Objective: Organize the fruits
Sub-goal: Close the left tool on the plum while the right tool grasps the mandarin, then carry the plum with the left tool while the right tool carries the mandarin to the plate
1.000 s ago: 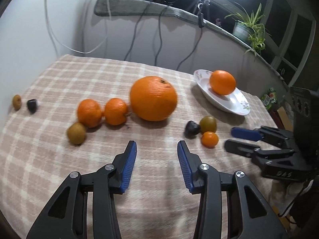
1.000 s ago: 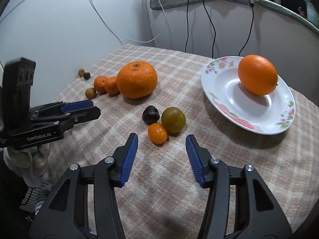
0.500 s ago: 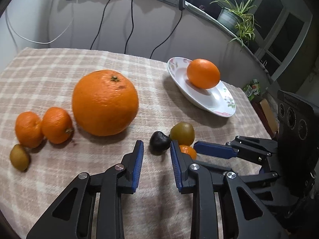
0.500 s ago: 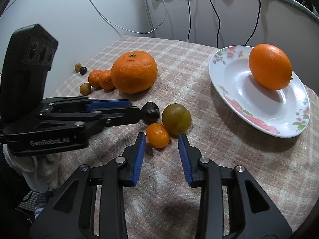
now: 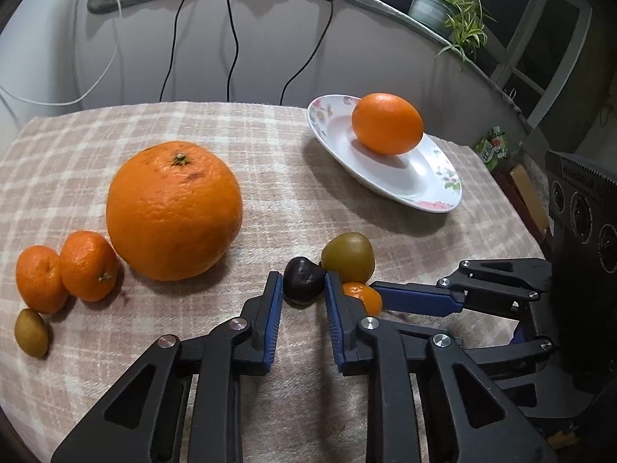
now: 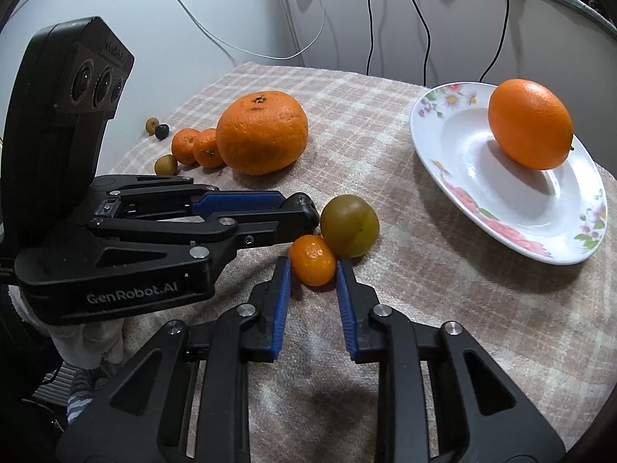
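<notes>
On the checked cloth a dark fruit (image 5: 302, 279), a green-brown fruit (image 5: 349, 256) and a small orange fruit (image 6: 312, 260) lie in a cluster. My left gripper (image 5: 302, 285) has the dark fruit between its blue pads, which touch its sides while the jaws are still closing. My right gripper (image 6: 313, 270) is closing on the small orange fruit, pads against both of its sides. One right-gripper finger (image 5: 416, 299) crosses close behind the left one. A large orange (image 5: 173, 212) sits to the left. Another orange (image 5: 387, 123) rests on the flowered white plate (image 5: 405, 189).
Two mandarins (image 5: 88, 266) and a small brown fruit (image 5: 31, 333) lie left of the large orange. Two more tiny fruits (image 6: 156, 128) sit near the far left table edge. Cables hang down the wall behind; a potted plant (image 5: 447, 11) stands on the ledge.
The left gripper has moved right, up to the cluster, and narrowed around the dark fruit. The right gripper's jaws have closed in on the small orange fruit.
</notes>
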### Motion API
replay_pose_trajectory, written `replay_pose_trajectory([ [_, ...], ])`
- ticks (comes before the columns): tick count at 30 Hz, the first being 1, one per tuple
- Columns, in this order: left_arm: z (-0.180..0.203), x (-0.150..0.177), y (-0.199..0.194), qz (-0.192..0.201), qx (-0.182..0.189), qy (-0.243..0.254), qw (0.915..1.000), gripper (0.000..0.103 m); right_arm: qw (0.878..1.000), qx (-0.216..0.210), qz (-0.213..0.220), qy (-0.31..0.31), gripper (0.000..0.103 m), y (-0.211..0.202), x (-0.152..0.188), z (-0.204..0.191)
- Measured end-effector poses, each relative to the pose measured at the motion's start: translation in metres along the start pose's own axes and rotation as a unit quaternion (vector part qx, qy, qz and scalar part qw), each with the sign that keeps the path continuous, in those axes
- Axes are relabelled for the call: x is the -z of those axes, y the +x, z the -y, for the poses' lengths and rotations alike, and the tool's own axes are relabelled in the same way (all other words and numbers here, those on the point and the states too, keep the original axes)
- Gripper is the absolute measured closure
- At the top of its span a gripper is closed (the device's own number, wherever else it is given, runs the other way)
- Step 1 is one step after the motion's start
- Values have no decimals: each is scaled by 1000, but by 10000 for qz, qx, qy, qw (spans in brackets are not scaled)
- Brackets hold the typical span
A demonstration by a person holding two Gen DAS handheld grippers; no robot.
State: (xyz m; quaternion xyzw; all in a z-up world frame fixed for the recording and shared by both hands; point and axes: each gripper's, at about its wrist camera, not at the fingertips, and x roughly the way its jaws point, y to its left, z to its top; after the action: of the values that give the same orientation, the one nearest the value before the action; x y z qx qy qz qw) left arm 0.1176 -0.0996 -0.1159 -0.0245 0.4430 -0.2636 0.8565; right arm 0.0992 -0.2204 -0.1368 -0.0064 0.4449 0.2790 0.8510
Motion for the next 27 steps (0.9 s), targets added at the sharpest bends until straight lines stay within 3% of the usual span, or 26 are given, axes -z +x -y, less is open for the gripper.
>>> replay_pose_trajectory([
  [16, 3, -1, -18, 295, -67, -141, 9994, 84, 9993, -4, 260, 253, 79, -30, 8, 17],
  [27, 28, -20, -19, 500, 87, 51, 9987, 84, 9964, 378, 567, 503, 79, -63, 10, 49],
])
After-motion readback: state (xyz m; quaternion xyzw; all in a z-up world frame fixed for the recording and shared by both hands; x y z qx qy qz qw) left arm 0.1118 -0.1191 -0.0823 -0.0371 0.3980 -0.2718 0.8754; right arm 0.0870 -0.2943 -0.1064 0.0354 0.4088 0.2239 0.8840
